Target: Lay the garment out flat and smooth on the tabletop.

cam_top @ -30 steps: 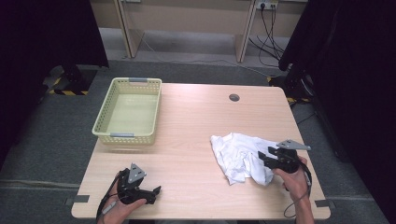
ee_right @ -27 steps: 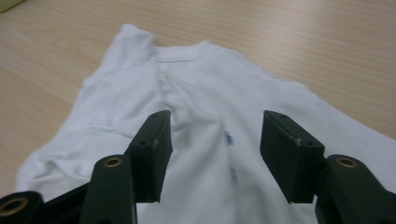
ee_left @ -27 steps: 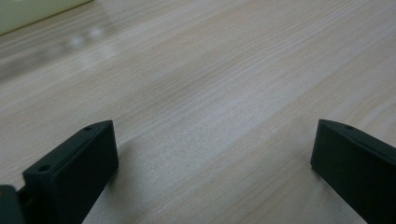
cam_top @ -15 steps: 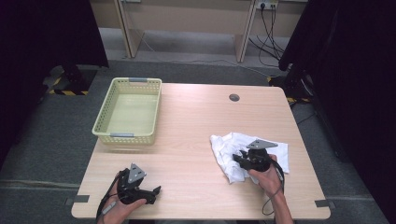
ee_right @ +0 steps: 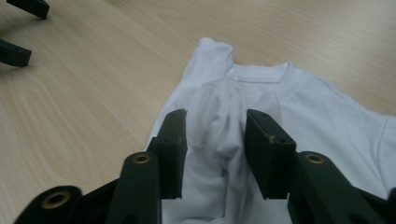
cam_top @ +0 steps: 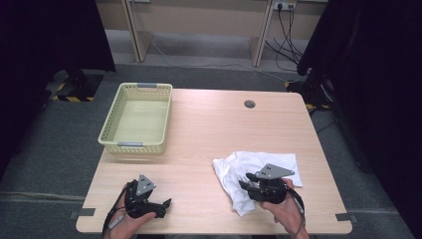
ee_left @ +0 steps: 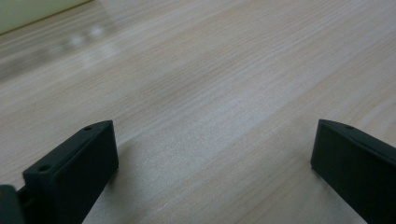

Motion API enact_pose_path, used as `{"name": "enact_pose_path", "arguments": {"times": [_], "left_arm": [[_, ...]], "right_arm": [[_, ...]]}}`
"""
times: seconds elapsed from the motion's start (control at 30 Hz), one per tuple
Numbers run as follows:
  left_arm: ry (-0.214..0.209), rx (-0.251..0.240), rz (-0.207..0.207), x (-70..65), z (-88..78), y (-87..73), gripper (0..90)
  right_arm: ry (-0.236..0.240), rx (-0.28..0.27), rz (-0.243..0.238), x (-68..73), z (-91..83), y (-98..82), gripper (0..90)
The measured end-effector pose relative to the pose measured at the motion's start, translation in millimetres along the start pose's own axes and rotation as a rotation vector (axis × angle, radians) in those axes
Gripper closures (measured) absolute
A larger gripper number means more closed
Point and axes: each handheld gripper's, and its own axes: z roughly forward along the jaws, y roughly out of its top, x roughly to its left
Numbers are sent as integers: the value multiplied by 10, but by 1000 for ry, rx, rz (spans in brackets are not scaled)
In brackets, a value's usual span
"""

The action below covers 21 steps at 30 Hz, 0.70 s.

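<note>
A crumpled white T-shirt [cam_top: 266, 160] lies on the right front part of the wooden table [cam_top: 209, 129]. My right gripper [cam_top: 243, 183] rests on its left half, held by a hand. In the right gripper view, the right gripper [ee_right: 215, 116] has its jaws drawn in around a raised fold of the T-shirt [ee_right: 327, 116], just below the collar. My left gripper [cam_top: 165, 207] sits at the table's front left in a hand. In its own view, the left gripper [ee_left: 212, 140] stands wide open over bare wood.
An empty pale yellow mesh basket [cam_top: 133, 145] stands at the table's back left. A round cable hole [cam_top: 249, 104] is near the far edge. Dark curtains flank the table, and cables hang at the back wall.
My right gripper has moved left across the T-shirt, from its right edge onto its left half, and its jaws now hold a fold. The left gripper has stayed put.
</note>
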Motion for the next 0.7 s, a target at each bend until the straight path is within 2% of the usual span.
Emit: {"name": "enact_pose_path", "arguments": {"times": [0.07,0.1,0.17,0.27,0.3,0.43,0.5,0.53,0.6,0.63,0.7], "left_arm": [[0,0,0,0,0,0,0],[0,0,0,0,0,0,0],[0,0,0,0,0,0,0],[0,0,0,0,0,0,0],[0,1,0,0,-1,0,0],[-5,-3,3,-4,-1,3,0],[-22,-15,-11,-19,13,23,13],[-50,-21,-22,-62,29,68,35],[-71,-31,-5,-148,44,136,41],[-71,-31,-5,-148,44,136,42],[-107,-41,7,-248,78,228,44]], "right_arm": [[9,-1,11,-18,4,-11,579],[18,-6,31,-60,0,-16,541],[11,-10,44,-93,-18,-13,521],[-8,-49,103,-255,-123,-6,495],[-17,-68,146,-369,-189,-26,479],[-58,-66,173,-486,-264,-77,467],[-90,-60,176,-550,-290,-101,462],[-137,-38,179,-613,-301,-137,453],[-151,-26,194,-673,-291,-183,451],[-151,-26,194,-673,-291,-183,451],[-176,-4,193,-719,-259,-231,446]]}}
